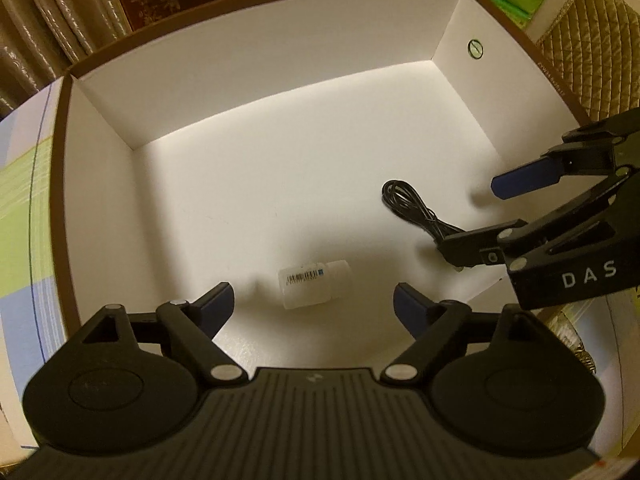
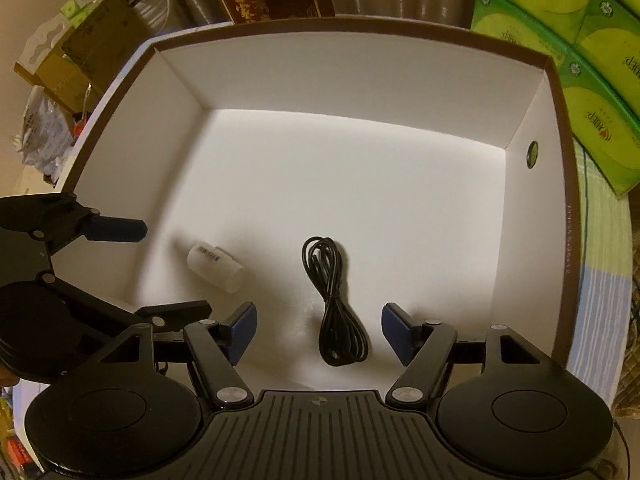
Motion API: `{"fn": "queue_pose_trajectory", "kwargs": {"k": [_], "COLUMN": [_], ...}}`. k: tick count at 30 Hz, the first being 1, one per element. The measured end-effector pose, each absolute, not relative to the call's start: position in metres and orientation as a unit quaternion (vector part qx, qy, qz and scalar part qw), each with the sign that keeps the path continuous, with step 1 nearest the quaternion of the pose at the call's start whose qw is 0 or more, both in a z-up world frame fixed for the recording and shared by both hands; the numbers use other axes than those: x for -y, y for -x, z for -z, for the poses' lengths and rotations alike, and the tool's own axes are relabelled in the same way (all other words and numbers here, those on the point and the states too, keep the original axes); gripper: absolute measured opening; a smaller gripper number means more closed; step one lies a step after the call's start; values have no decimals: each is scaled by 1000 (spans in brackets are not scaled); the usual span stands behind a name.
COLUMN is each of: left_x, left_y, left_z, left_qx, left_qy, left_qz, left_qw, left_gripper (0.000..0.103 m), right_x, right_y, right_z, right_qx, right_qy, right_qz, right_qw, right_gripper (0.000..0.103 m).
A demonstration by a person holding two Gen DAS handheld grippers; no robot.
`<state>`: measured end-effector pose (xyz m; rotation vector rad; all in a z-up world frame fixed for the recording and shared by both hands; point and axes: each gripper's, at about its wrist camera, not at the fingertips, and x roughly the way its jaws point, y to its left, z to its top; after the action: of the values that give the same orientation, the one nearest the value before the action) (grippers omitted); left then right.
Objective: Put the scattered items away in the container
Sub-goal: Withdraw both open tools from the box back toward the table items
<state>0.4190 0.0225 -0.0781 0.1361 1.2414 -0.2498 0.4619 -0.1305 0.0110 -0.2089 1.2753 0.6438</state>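
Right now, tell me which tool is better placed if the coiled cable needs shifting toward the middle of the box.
Right. The right tool hangs open directly over the black cable, which lies between its fingers. The left tool is open over the white bottle, to one side of the cable, inside the box.

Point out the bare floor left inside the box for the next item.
Free: the box floor from the far wall down to the cable, and the right side by the wall hole. Crowded: the near-left, around the white bottle under both grippers.
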Motion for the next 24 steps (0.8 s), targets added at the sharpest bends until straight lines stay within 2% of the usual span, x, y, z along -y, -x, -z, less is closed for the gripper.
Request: {"fn": "queue_pose_trajectory", "kwargs": {"k": [9, 16, 24], "left_x": [-21, -17, -12], "left_y": [-408, -393, -368], "left_z": [57, 30, -1], "left_qx": [-553, -524, -497], "left_qy": [-66, -65, -66], "left_qz": [92, 73, 59], "left_qw": [826, 846, 863], "left_gripper": [84, 84, 84], "right_x": [119, 124, 140], "right_y": [-449, -429, -408], "right_z": [-31, -60, -85], "right_qx": [-553, -490, -459], "right_qy": [100, 118, 107], "right_qz": [-299, -300, -300], "right_qw": [771, 810, 829], "right_gripper": [68, 79, 80]}}
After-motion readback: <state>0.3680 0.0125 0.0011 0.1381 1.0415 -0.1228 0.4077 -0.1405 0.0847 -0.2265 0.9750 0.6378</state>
